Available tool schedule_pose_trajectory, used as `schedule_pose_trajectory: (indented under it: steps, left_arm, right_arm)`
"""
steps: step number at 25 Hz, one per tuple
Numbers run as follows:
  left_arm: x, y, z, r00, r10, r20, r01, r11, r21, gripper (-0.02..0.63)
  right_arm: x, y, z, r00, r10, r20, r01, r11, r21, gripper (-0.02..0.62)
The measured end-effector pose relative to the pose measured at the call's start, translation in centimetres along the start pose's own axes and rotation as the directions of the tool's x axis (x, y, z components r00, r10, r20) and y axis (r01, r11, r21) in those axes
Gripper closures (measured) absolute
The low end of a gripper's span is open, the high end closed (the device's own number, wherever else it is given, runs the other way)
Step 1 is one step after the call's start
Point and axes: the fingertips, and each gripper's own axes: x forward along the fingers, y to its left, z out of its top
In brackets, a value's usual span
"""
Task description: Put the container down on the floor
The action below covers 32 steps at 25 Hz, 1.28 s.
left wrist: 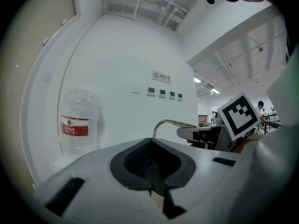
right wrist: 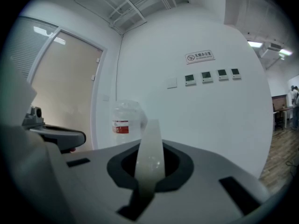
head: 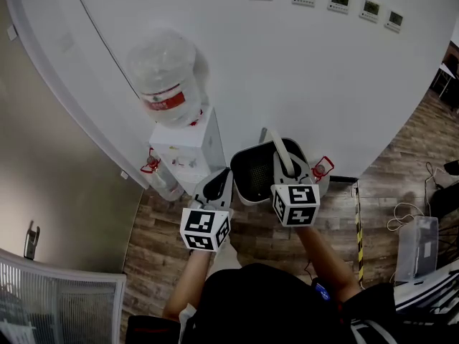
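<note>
A white wall (head: 287, 63) meets a wood floor (head: 287, 242). A water dispenser (head: 190, 145) topped by a bottle (head: 166, 77) stands against the wall, to the left.

The container (head: 254, 170), a pale bin with a dark inside, is straight ahead of the person. It is just right of the dispenser and sits between the two claws.

The right claw (head: 285, 172) is pressed together on the pale handle (head: 281, 153), which stands up through its jaws in the right gripper view (right wrist: 150, 148). The left claw (head: 222, 179) is closed too, with dark mesh caught between its jaws (left wrist: 154, 171). Judging by where it sits in the head view, that mesh is the container's near-left rim.

Both claws look out level at the bottle, so the container seems to be held off the floor, hanging just beyond and below them.

The handle's long axis runs away from the person, toward the wall. The right claw is on the handle and probably carries the load, while the left steadies the rim. The floor beneath looks free, so the move left is straight down, with both claws sinking together to keep the container level.
</note>
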Motion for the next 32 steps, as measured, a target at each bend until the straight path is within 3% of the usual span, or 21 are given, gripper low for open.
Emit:
schedule_pose_trajectory:
  steps: [18,32]
  left_arm:
    - [10.6,10.3,1.2,0.999,-0.049,-0.019,0.048,0.998,-0.035,0.589]
    - [16.8,16.9,1.2,0.990,-0.130,-0.050,0.127,0.990,-0.056,0.589]
  right_arm:
    - [13.3,-0.6,1.8,0.999,-0.045,-0.020,0.044,0.999,-0.006,0.566]
    - [21.0,-1.5,2.5,0.989,-0.140,-0.045,0.141,0.990,0.008,0.566]
